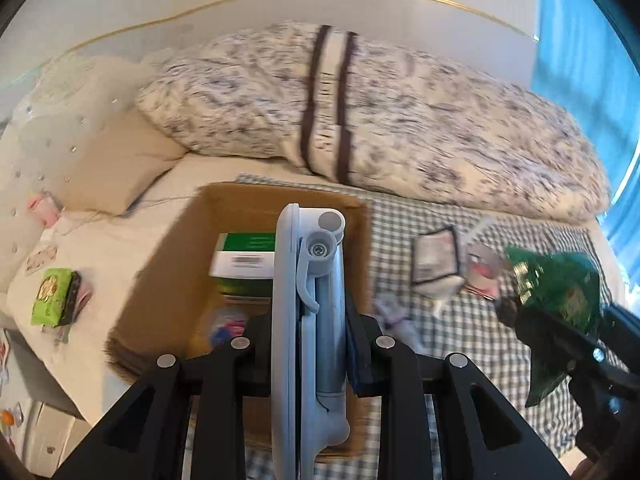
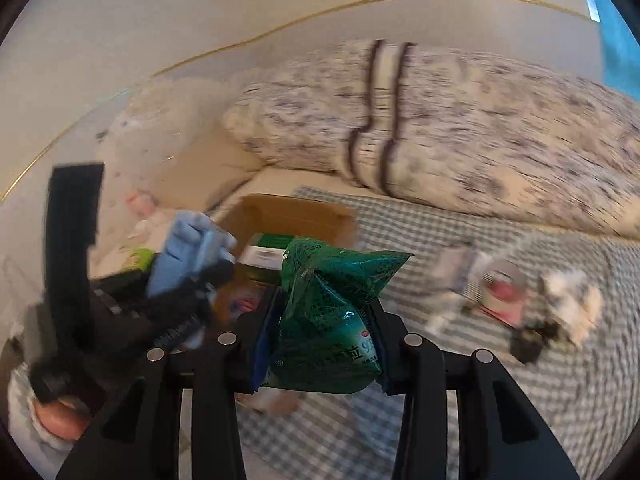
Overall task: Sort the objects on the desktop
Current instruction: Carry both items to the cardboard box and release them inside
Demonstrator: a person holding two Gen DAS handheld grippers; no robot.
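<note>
My left gripper (image 1: pixel 310 332) is shut on a folded light-blue phone stand (image 1: pixel 308 300), held upright over an open cardboard box (image 1: pixel 172 264) on the bed. Inside the box lie a green-and-white carton (image 1: pixel 244 254) and some small colourful items (image 1: pixel 228 322). My right gripper (image 2: pixel 320 336) is shut on a crinkled green snack bag (image 2: pixel 328 320), just right of the box (image 2: pixel 296 212). In the left wrist view that bag (image 1: pixel 556 292) shows at the right edge. In the right wrist view the left gripper with the blue stand (image 2: pixel 180 256) shows at the left.
On the green checked cloth (image 1: pixel 460 328) lie a white packet (image 1: pixel 434 264), a small jar with a pink label (image 1: pixel 482 268) and other blurred small items. A light-green packet (image 1: pixel 54 298) lies left of the box. A patterned duvet roll (image 1: pixel 360 120) and pillows fill the back.
</note>
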